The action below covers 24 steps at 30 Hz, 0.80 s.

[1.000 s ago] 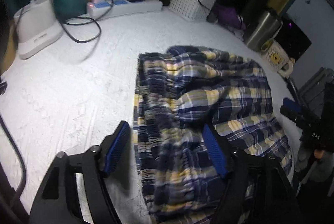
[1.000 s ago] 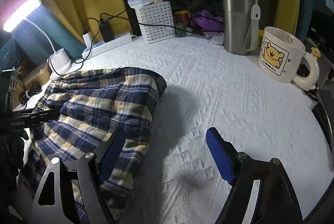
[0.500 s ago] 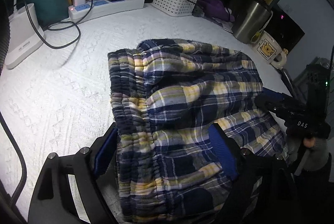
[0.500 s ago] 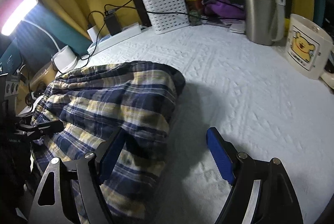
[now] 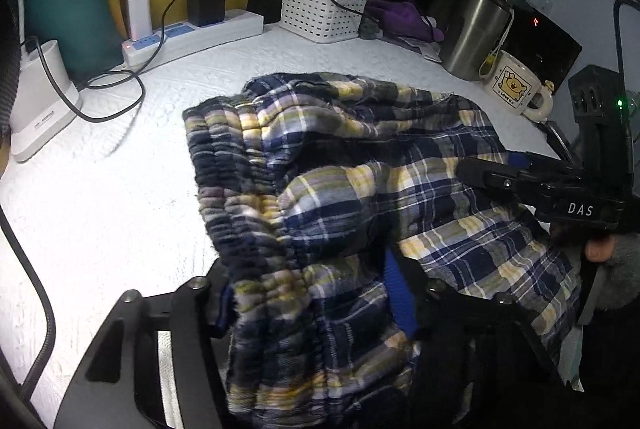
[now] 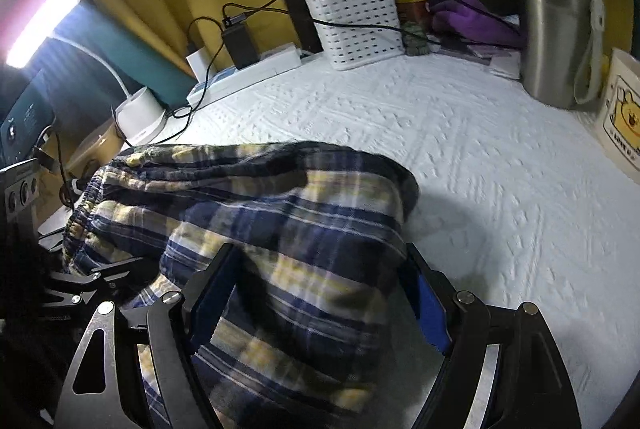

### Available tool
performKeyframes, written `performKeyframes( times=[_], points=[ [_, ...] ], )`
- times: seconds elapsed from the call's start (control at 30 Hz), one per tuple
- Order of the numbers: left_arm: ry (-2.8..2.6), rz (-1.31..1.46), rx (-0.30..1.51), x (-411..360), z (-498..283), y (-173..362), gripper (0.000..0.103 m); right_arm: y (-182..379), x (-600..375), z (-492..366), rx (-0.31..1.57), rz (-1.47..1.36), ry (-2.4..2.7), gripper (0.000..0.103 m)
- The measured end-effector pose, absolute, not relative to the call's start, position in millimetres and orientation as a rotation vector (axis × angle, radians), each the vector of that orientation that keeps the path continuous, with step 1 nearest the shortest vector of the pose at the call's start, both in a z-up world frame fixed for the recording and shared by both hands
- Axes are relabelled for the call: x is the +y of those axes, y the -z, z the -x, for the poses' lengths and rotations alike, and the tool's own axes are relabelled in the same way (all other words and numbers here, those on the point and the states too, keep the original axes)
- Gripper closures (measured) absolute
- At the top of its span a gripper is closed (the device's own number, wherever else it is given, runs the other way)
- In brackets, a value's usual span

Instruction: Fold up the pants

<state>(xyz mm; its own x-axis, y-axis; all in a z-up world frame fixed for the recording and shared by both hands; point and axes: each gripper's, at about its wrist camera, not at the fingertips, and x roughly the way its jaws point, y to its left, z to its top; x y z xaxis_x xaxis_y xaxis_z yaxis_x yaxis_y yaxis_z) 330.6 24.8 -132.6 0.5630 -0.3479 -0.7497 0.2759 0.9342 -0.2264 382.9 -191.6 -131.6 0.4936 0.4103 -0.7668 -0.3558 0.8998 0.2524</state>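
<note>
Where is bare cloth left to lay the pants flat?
Free: the white cover between the pants and the steel tumbler, and the stretch left of the waistband, before the lamp base. Crowded: the back edge, with power strip, cable loop and basket.

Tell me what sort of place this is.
Probably a bedroom or dorm desk: a white embossed cloth covers it, with a power strip and chargers, a cartoon mug and a storage basket.
</note>
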Motion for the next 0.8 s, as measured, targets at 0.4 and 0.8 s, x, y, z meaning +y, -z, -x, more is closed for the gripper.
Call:
performKeyframes(
  times=[0.4,0.8],
  points=[
    [0.401,0.051,0.881,18.0,-324.6,131.7,0.067,132.7,-177.1,-378.8,0.95,-0.008,-0.504,0.067],
    [0.415,0.041,0.851,17.9,-311.9,120.9,0.072,125.0,-186.2,-367.3,0.915,-0.052,-0.515,0.082]
  ],
)
